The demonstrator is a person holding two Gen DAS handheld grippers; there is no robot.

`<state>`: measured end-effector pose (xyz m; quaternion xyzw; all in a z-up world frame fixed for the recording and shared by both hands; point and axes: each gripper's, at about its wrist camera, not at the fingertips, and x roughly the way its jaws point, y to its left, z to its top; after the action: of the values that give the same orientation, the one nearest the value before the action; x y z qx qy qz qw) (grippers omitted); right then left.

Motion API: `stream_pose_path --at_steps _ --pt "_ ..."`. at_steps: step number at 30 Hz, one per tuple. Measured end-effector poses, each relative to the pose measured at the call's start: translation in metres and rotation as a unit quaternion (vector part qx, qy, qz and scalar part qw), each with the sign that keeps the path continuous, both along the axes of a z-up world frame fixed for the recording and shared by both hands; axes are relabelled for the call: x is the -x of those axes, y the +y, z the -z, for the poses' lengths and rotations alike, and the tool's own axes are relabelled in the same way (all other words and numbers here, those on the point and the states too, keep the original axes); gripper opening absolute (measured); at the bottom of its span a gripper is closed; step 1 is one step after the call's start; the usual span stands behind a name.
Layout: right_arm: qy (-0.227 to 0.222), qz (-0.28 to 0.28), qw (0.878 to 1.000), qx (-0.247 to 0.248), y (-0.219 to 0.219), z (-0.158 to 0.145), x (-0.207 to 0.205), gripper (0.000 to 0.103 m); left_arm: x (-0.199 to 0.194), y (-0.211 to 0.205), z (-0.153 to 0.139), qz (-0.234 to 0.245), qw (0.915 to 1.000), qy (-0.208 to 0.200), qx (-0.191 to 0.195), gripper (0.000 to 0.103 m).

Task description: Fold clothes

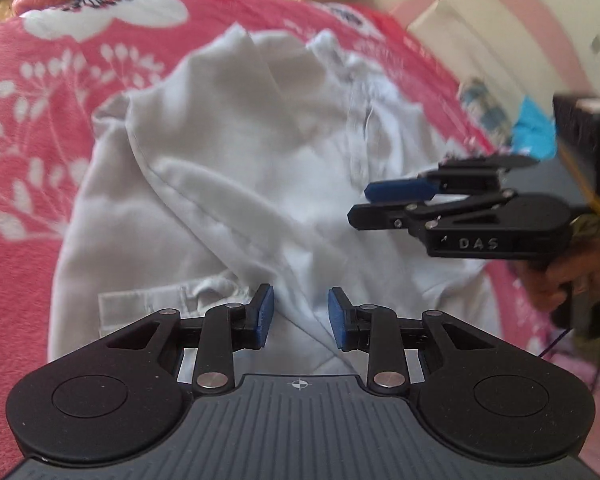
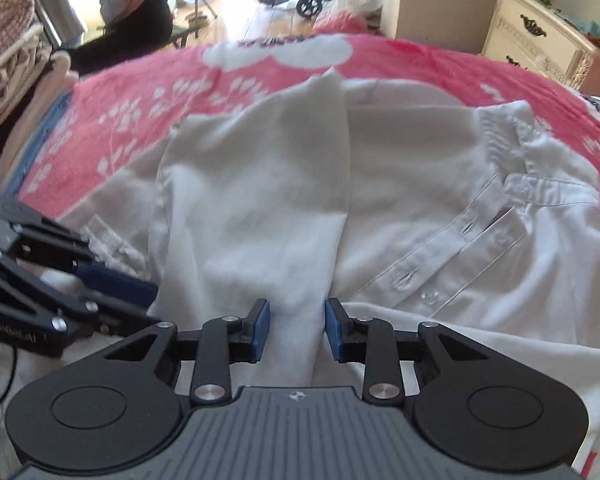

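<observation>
1. The shirt (image 2: 380, 208) lies on the blanket (image 2: 132, 108), under and ahead of both claws.
2. Left claw (image 1: 300, 316): jaws apart, empty.
3. Right claw (image 2: 297, 330): jaws apart over a folded sleeve (image 2: 268, 200).

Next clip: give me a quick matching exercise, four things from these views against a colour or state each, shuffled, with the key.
Things:
1. shirt
2. blanket
3. left claw
4. dresser

Descriptions:
A. cream, with dark handles
B. white, buttoned placket showing
C. open, over the cloth
D. pink with white flowers

Pairs: 1-B, 2-D, 3-C, 4-A
</observation>
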<state>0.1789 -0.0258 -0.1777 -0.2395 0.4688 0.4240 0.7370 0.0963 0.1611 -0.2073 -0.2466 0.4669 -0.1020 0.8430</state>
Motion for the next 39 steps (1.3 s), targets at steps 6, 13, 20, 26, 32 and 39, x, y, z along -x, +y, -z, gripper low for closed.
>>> stream_pose_path --at_steps 6,13,20,26,32,39 --pt "-0.057 -0.006 0.998 0.04 0.002 0.006 0.002 0.005 -0.001 -0.007 0.005 -0.03 0.9992 0.025 -0.014 0.002" --pt "-0.073 0.049 0.996 0.035 -0.011 0.012 -0.009 0.002 0.031 0.005 -0.003 -0.031 0.9971 0.045 -0.053 0.0" --pt "-0.082 0.023 0.996 -0.02 -0.02 -0.018 0.009 0.003 0.026 -0.009 -0.034 0.024 0.9926 -0.084 -0.085 0.002" --pt "-0.053 -0.091 0.994 0.003 -0.023 -0.002 0.032 0.003 -0.017 -0.036 -0.012 0.13 0.9862 -0.064 -0.08 0.015" --pt "-0.074 -0.003 0.997 0.016 -0.046 0.002 0.003 0.002 -0.012 -0.037 0.011 0.164 0.9824 -0.006 -0.089 0.015" --pt "-0.038 -0.137 0.99 0.005 -0.045 0.004 0.044 0.003 0.0 -0.033 0.008 0.186 0.9776 0.007 -0.099 0.015"
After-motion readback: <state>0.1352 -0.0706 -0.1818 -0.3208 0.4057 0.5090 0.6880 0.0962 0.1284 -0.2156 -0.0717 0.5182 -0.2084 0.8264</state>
